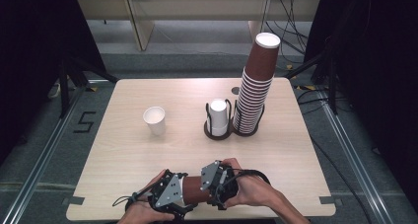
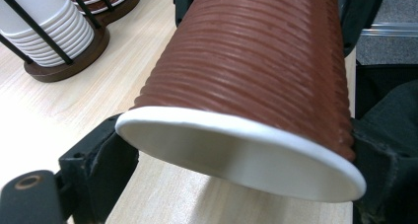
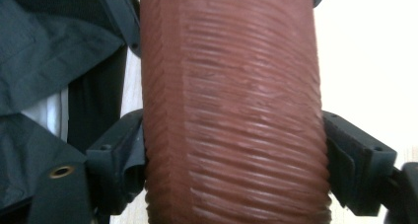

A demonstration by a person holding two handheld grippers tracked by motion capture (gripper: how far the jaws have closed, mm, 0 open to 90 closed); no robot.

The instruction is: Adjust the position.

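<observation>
On the floor left of the table (image 1: 123,150), tape (image 1: 85,121) reads "5".

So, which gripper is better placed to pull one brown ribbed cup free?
Probably the right gripper: its jaws flank the brown ribbed cup's body at the narrow end, while the left gripper holds the rim end.

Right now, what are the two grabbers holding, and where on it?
Both hold one brown ribbed paper cup, lying sideways. The left gripper grips it near the white rim; the right gripper clamps its ribbed wall farther along.
</observation>
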